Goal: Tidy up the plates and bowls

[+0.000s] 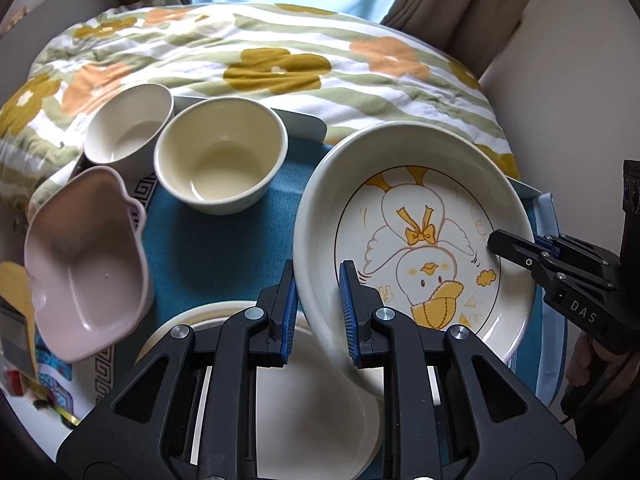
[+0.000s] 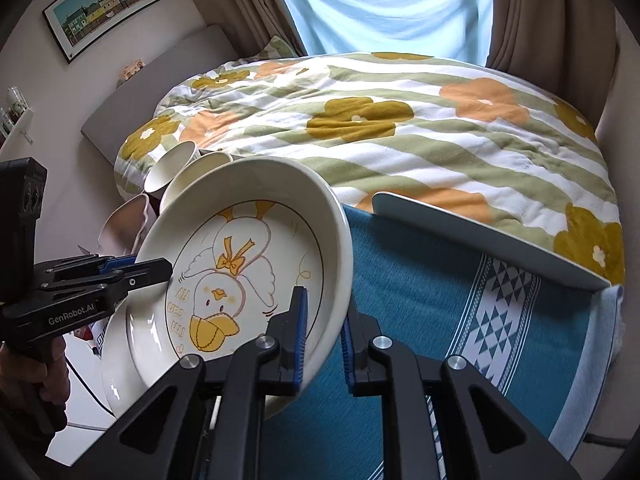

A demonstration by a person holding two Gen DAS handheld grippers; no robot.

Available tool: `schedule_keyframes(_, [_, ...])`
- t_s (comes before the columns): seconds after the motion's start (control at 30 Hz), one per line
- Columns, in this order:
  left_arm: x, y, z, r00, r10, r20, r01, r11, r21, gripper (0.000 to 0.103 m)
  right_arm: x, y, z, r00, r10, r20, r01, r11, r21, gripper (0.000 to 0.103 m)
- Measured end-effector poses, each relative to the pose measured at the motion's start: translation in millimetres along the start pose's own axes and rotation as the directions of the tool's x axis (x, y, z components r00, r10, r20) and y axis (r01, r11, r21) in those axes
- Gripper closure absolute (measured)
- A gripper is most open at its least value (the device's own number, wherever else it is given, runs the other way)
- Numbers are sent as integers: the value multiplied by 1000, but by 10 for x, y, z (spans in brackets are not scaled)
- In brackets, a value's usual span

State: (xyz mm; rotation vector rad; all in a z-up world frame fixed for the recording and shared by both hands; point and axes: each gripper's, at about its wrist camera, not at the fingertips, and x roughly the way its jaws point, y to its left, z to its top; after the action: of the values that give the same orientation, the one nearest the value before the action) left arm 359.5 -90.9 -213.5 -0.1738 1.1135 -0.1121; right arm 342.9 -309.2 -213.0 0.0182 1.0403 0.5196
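Observation:
A cream duck-print plate [image 1: 416, 236] is held tilted above the blue cloth; it also shows in the right wrist view [image 2: 248, 276]. My left gripper [image 1: 318, 312] is shut on its left rim. My right gripper [image 2: 325, 340] is shut on its right rim and shows at the right of the left wrist view [image 1: 516, 250]. A plain white plate [image 1: 312, 412] lies under the left gripper. Two cream bowls [image 1: 220, 156] [image 1: 128, 126] and a pink lobed bowl [image 1: 86, 264] stand at the left.
A blue patterned cloth [image 2: 440, 320] covers the tray table, whose white raised edge [image 2: 480, 236] runs along the far side. A flowered duvet [image 2: 400, 120] lies on the bed behind. Small packets [image 1: 16, 344] lie at the left edge.

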Motion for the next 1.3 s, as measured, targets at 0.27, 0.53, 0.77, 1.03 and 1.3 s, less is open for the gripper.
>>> schedule_keyframes(0.27, [-390,355,-431,998,-58,-31,61,990,124,85,-218,578,-542,998,-64,9,62,989,137,89])
schedule_keyframes(0.53, [-362,704,-830,991,-84,-102,101,978,183,85,-99,1033,-1016,993,-113,-34,118,964,240,89])
schedule_keyframes(0.77, [-217,876,-991,985,-91,-149,121,971,208,85,27,1188,-1228,988,-147,-50,155,951,266,89])
schedule_keyframes(1.03, [-70,880,-990,991,-32,-132,61,973,224,85,133,1239,-1158,985,-165,-44,170,964,206,89])
schedule_keyframes(1.3, [10,845,-1029,993,28,-118,2,970,243,85,168,1283,-1113,984,-173,-52,179,972,153,89])
